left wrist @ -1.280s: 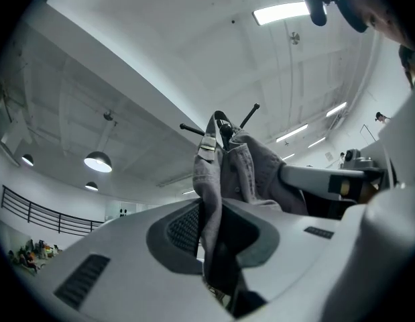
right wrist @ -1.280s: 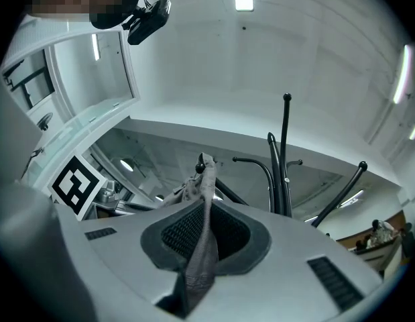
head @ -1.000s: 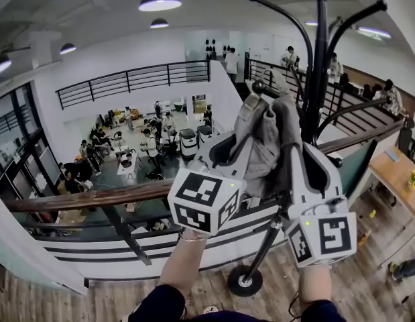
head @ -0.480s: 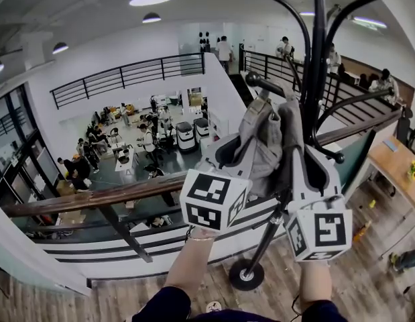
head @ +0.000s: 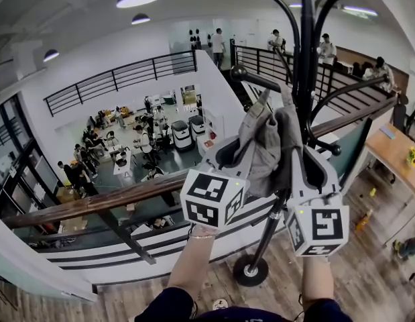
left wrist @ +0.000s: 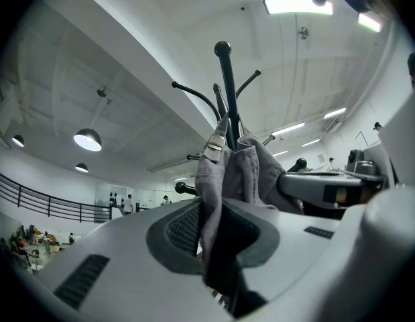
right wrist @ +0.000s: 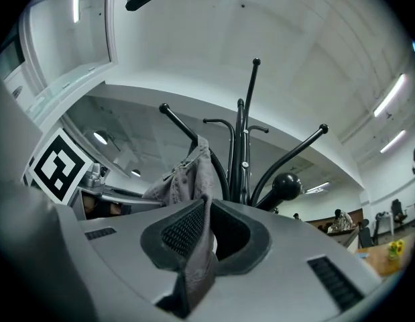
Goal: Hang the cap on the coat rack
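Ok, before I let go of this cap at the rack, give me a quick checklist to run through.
1. Is the left gripper clamped on the cap: ok.
2. Is the right gripper clamped on the cap: ok.
3. Cap raised close beside the coat rack: ok.
4. Cap caught over the ball-tipped hook: cannot tell.
5. The rack base flat on the floor: ok.
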`<state>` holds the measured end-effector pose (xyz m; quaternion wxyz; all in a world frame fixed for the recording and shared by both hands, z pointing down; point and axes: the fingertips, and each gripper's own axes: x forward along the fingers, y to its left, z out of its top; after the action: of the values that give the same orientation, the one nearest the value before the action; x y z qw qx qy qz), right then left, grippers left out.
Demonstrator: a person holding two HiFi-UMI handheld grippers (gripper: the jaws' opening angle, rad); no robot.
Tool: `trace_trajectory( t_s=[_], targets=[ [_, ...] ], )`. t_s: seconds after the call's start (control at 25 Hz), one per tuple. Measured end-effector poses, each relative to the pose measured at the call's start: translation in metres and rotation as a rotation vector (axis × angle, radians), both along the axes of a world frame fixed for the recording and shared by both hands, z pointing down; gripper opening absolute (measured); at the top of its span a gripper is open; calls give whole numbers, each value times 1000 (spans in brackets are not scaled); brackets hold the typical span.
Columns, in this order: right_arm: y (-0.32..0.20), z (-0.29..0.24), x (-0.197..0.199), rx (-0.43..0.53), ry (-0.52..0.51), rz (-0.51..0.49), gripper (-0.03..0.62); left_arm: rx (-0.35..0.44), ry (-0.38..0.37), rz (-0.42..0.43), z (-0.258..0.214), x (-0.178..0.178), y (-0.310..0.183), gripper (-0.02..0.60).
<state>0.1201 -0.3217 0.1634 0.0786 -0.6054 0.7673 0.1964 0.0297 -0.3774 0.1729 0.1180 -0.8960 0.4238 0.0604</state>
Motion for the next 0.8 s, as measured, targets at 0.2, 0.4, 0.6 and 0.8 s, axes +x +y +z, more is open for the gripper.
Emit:
trace_trajectory(
  t_s=[0.2, 0.4, 0.6, 0.8],
  targets=[
    [1, 7, 6, -18, -10, 22, 44, -12, 11, 5, 6, 5, -1, 60],
    [-3, 10, 14, -32, -13, 42, 44, -33, 8, 24, 10, 14, -7, 63],
    [-5, 22, 20, -61, -27, 55, 46, -68, 38, 54, 21, 18, -6, 70],
    [-2, 30, 23, -57, -32, 36, 68, -30, 64, 52, 26, 21, 1, 74]
  ],
)
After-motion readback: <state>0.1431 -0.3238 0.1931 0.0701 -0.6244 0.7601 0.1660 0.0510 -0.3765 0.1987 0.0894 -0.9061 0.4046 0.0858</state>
